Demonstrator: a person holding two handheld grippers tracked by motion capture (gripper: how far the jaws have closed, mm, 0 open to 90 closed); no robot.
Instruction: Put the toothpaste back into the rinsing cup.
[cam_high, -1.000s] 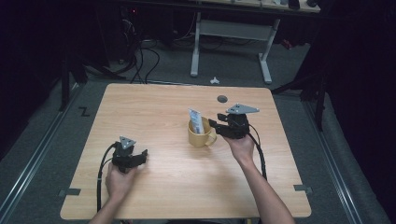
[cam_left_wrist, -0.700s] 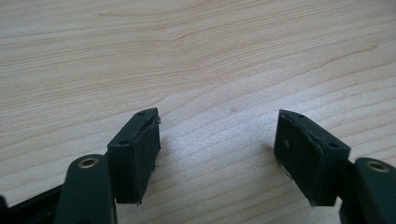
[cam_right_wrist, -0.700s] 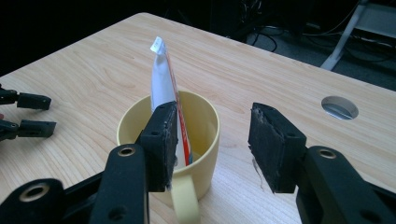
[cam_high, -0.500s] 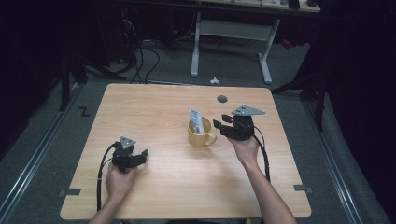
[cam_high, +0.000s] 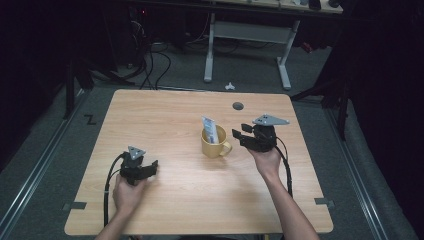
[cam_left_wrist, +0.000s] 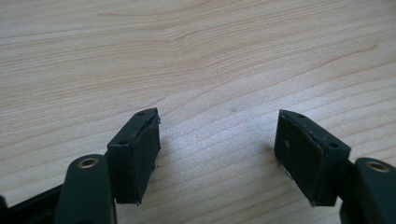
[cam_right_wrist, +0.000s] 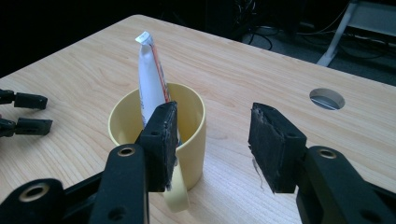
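High view: the right gripper (cam_high: 241, 134) hangs just right of the yellow mug (cam_high: 215, 144) at mid-surface, jaws apart and holding nothing, with the white tube (cam_high: 210, 130) standing tilted inside the mug. The left gripper (cam_high: 152, 167) rests low on the wooden surface (cam_high: 170, 115) at near left, well apart from the mug. With the tube in the mug, the sound move now looks like a level retreat to the right, clear of the handle, so the mug is not nudged.

Left gripper view: its jaws stand wide open over bare pale wood with fine wavy grain; the pads (cam_left_wrist: 140, 154) are flat, matte black blocks, empty.

Right gripper view: jaws spread, nothing between them. The mug (cam_right_wrist: 191, 116) is smooth, glossy and round-walled, its loop handle (cam_right_wrist: 177, 198) pointing toward the camera. The tube (cam_right_wrist: 150, 74) is soft white plastic with an orange stripe, crimped end up, leaning on the mug's far left wall.
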